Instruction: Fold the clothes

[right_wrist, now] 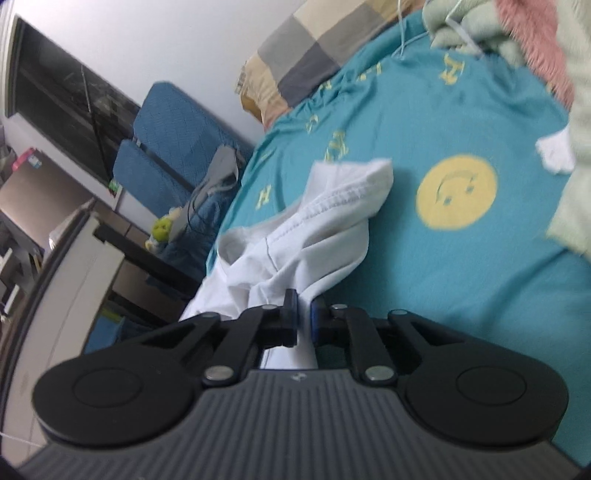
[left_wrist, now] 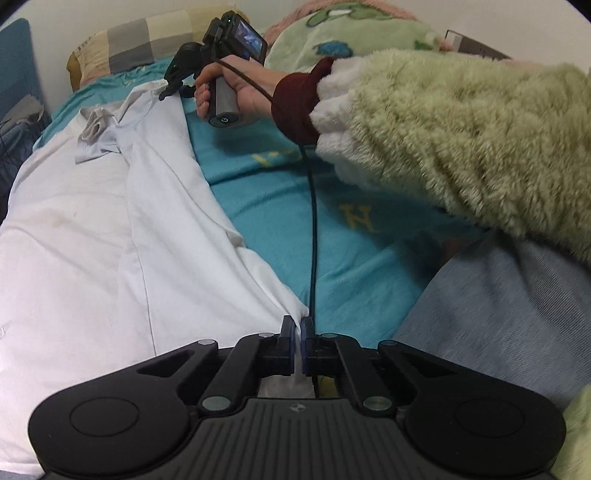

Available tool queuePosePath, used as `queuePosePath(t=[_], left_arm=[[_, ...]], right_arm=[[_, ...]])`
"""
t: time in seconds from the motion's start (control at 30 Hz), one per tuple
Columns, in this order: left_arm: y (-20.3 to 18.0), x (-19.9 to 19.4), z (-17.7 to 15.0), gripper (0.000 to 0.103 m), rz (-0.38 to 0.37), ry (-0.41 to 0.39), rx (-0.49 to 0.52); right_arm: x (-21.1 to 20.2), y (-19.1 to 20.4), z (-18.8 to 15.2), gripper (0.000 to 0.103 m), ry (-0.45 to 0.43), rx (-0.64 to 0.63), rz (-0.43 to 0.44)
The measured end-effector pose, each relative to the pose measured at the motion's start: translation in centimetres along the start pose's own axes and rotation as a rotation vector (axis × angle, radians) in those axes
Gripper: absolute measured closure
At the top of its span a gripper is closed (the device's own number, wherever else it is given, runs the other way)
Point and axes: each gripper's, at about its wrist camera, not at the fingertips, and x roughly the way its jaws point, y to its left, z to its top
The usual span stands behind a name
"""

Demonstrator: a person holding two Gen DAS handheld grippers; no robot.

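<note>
A white T-shirt (left_wrist: 110, 229) lies spread over a teal bed sheet (left_wrist: 266, 206). My left gripper (left_wrist: 297, 325) is shut on the shirt's near hem corner, cloth pinched between its pads. Far along the shirt, by the collar, a hand holds my right gripper (left_wrist: 173, 88), its tips down at the shoulder. In the right wrist view my right gripper (right_wrist: 303, 306) is shut on a bunched fold of the white T-shirt (right_wrist: 325, 221), and the sleeve end stands up beyond it.
A fuzzy green sleeve (left_wrist: 461, 140) and a black cable (left_wrist: 313, 221) cross the sheet. A checked pillow (left_wrist: 136, 40) and a green blanket (left_wrist: 351, 33) lie at the bed's head. A blue chair (right_wrist: 166, 125) and a dark desk (right_wrist: 155, 266) stand beside the bed.
</note>
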Motion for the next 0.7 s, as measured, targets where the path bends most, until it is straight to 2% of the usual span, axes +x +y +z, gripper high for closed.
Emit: queuePosePath(t=[0.13,0.27,0.43,0.57,0.63,0.7], left_arm=[[-1.4,-0.8,1.4,0.101,-0.032,-0.031,0.033],[-2.4,0.1,2.3,0.101,-0.077,-0.033,0.041],[-2.2,2.9,2.3,0.100,-0.116,-0.002,0.016],[-1.6,2.8,2.3,0.099,-0.141,-0.004,-0.018],[-1.4,2.4,2.5,0.094,-0.142,-0.019,-0.027],[-1.3,1.8,2.8,0.075,-0.141,-0.038,-0.037]], right_arm=[[-2.3,-0.5,1.9,0.093,-0.040,0.016,-0.012],[-4.6,-1.8,3.8,0.094,-0.084,0.018,-0.065],[-4.4,-5.4,3.8,0.093,-0.050,0.049,-0.138],[-3.5,-5.5,3.0,0.093,-0.038,0.020,-0.186],[-3.4,-5.0,2.8,0.091,-0.040,0.004,-0.200],[-3.5,-4.5,2.7,0.089,-0.043,-0.008,-0.213]])
